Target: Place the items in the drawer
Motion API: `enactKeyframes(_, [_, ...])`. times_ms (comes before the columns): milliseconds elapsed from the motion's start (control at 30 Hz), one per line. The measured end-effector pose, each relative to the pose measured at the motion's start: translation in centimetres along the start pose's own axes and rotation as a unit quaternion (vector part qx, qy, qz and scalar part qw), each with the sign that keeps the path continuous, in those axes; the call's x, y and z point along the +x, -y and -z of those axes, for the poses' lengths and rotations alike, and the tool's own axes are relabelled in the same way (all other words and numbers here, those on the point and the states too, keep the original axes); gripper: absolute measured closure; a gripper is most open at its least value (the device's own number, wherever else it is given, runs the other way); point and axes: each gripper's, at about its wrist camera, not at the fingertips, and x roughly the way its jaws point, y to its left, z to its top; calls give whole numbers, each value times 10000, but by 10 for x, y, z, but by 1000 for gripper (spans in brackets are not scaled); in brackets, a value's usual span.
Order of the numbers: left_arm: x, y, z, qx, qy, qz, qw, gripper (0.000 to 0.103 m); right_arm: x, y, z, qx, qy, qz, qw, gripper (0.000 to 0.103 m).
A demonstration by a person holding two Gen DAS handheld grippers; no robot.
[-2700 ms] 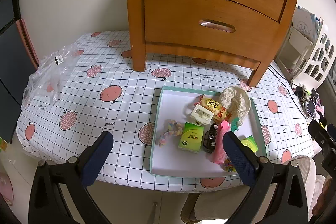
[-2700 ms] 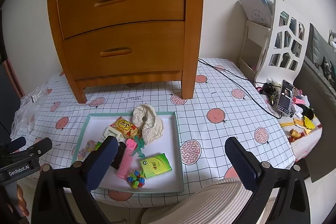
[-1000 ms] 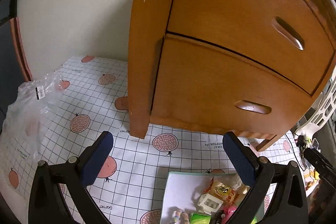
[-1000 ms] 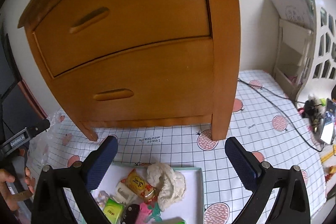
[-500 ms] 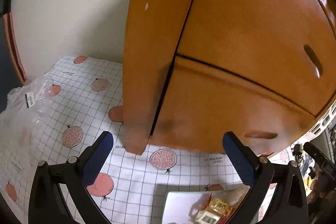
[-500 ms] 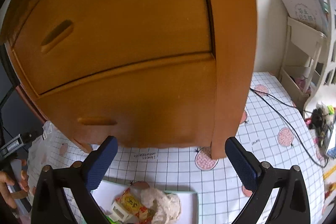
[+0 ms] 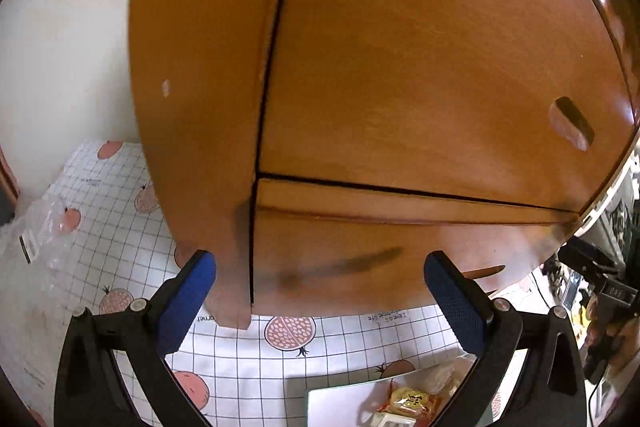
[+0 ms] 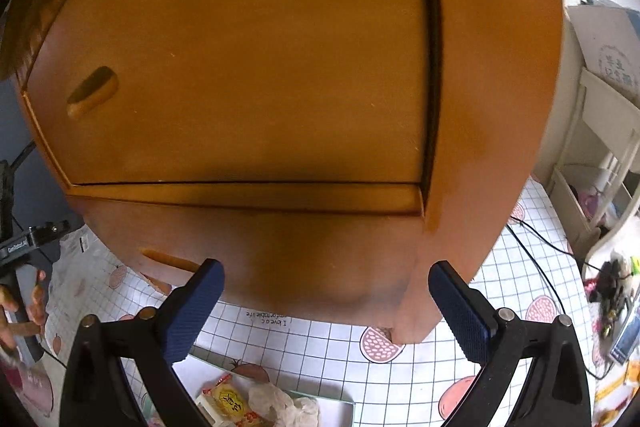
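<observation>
A wooden nightstand (image 7: 400, 87) fills both views at close range. Its upper drawer (image 8: 240, 67) and lower drawer (image 7: 352, 259) look shut, each with a slot handle (image 8: 92, 91). My left gripper (image 7: 320, 297) is open and empty in front of the lower drawer's left end. My right gripper (image 8: 326, 309) is also open and empty, facing the lower drawer's right end. The teal-rimmed tray (image 7: 332, 401) lies just below, holding a yellow snack packet (image 7: 408, 397) and a white crumpled item (image 8: 280, 407). Most of the tray is out of frame.
A white checked tablecloth with red fruit prints (image 7: 240, 367) covers the table. A clear plastic bag (image 7: 36, 227) lies at the left. A white shelf unit (image 8: 600, 131) and a black cable (image 8: 540, 267) are at the right. A hand (image 8: 24, 307) is at the left edge.
Both grippers have moved forward and up, close to the nightstand's front. The tray has slid to the bottom of both views. Both stay open and empty.
</observation>
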Motion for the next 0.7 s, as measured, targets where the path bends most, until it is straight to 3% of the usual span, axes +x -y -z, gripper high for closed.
enactKeyframes(433, [10,3,-11,-32,-117,58,9999,0,2,-6,-2,-105,-25,-57,9999,0])
enactKeyframes(600, [5,9,-11,-36,-102,301,9995,0,2,-7,-5,-112,-96,-58,9999,0])
enactKeyframes(700, [7,18,-11,159,-135,148,9997,0,2,-9,-10,-169,-144,-53,9997,0])
